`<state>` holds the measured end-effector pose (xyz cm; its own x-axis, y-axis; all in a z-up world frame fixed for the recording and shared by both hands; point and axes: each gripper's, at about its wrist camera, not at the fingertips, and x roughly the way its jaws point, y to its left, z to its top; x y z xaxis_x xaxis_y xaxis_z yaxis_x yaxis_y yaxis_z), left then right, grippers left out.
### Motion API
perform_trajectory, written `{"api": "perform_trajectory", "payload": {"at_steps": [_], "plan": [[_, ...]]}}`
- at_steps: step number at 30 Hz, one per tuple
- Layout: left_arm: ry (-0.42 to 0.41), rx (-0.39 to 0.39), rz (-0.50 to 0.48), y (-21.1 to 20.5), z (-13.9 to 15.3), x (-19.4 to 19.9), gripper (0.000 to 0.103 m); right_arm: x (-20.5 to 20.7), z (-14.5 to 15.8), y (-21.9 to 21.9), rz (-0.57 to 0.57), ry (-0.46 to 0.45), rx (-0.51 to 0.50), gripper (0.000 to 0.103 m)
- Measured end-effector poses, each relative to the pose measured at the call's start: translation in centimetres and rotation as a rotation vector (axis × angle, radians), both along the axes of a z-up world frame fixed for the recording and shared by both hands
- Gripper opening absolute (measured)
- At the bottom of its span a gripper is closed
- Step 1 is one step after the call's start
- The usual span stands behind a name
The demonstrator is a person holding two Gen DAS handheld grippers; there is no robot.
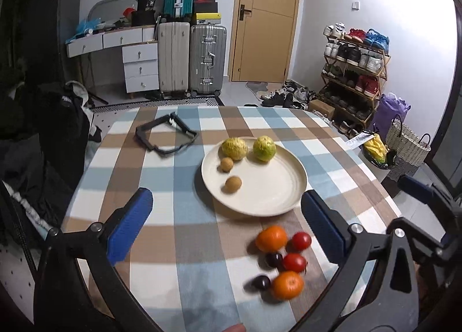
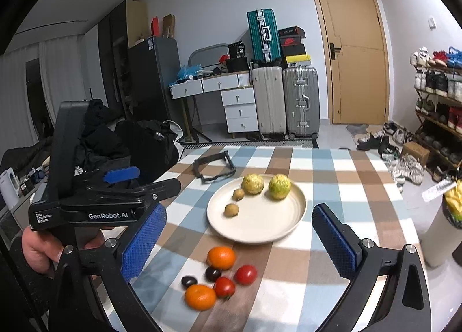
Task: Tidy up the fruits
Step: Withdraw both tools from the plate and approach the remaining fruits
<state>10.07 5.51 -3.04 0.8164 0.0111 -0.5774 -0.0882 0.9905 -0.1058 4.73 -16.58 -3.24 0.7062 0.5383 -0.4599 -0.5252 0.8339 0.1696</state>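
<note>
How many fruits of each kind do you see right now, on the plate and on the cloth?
Yellow-green round fruits, on the plate: 2
Small brown fruits, on the plate: 2
Oranges, on the cloth: 2
Red tomatoes, on the cloth: 2
Dark plum-like fruits, on the cloth: 2
Total: 10

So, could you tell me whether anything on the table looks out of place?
Yes: a black frame-like holder lies among no fruit on the checked tablecloth, left of the plate. Two oranges, two tomatoes and two dark fruits sit off the plate.
</note>
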Motion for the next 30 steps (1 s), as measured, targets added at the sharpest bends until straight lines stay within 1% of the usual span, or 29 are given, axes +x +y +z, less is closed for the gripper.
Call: {"api": "perform_trajectory", "payload": {"at_steps": [4, 9, 14, 16, 20, 21, 24, 25, 27, 30], "plan": [[0.022, -0.029, 0.013, 0.3, -2.0, -2.4, 0.103, -1.4, -1.3, 0.0, -0.018, 0.028, -0.007, 0.103], [0.084, -0.035, 0.015, 0.8, -5.3, -3.6, 0.103, -2.8, -3.3, -0.3, -0.046, 0.069, -0.018, 0.103], [0.158, -0.093, -0.015, 1.5, -8.5, -3.3, 0.103, -3.6, -5.1, -0.6, -0.063, 0.102, -0.026, 0.103], [0.182, -0.103, -0.031, 1.4, -9.7, -3.0, 0.103, -3.8, -5.9, -0.7, -0.07, 0.117, -0.024, 0.103], [0.224, -0.045, -0.06, 0.5, -11.0, -1.7, 0.103, -3.9, -7.3, -0.8, -0.073, 0.145, -0.028, 0.103], [0.23, -0.041, -0.066, 0.4, -11.2, -1.4, 0.103, -4.0, -7.6, -0.8, -0.074, 0.148, -0.033, 0.103], [0.23, -0.077, -0.108, 0.2, -11.5, -0.8, 0.102, -3.8, -8.4, -0.7, -0.073, 0.163, -0.044, 0.103], [0.232, -0.085, -0.12, 0.1, -11.6, -0.6, 0.1, -3.8, -8.6, -0.7, -0.072, 0.166, -0.045, 0.103], [0.242, -0.094, -0.148, -0.1, -11.8, -0.1, 0.092, -3.7, -8.8, -0.8, -0.074, 0.169, -0.044, 0.103], [0.256, -0.125, -0.185, -0.2, -12.1, 0.5, 0.072, -3.4, -9.1, -0.9, -0.078, 0.181, -0.036, 0.103]]}}
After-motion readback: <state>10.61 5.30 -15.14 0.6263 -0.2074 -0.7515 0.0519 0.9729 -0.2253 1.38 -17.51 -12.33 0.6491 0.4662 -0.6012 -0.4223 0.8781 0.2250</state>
